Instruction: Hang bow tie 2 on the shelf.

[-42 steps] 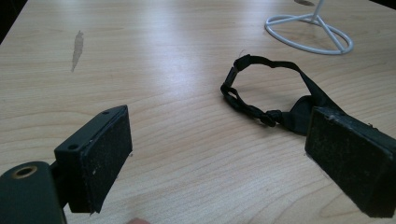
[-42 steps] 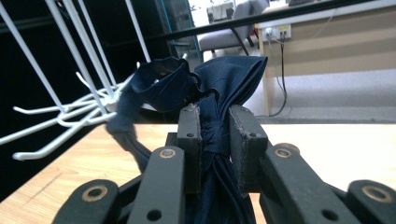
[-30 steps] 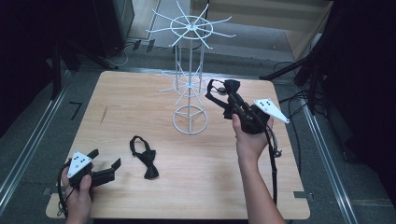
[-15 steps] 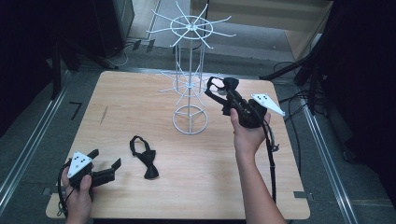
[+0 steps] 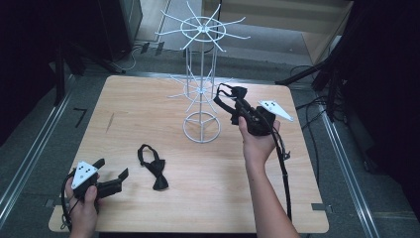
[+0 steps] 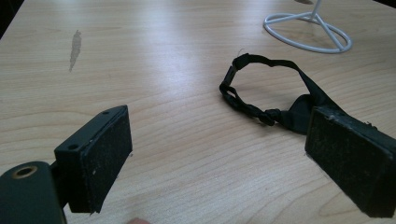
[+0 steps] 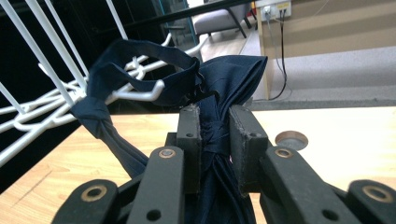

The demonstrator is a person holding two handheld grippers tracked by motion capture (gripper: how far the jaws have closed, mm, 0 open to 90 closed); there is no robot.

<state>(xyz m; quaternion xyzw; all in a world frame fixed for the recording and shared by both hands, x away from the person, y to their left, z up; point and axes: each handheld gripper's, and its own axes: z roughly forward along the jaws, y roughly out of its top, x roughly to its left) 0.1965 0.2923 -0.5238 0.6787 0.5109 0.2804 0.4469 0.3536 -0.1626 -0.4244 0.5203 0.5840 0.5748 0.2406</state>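
The wire rack [image 5: 202,94] is white on a pale wood-grain table [image 5: 148,99]. The bow tie [image 7: 219,79] hooked on the rack is navy. The bow tie on the table [image 5: 152,166], left of the rack's base, is black.

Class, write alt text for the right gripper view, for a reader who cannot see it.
The right gripper is shut on a dark blue bow tie, its two black jaws pinching the tie's middle. The tie's neck strap loops around a hooked prong of a white wire rack at the left. Behind lie a wooden table and a grey floor.
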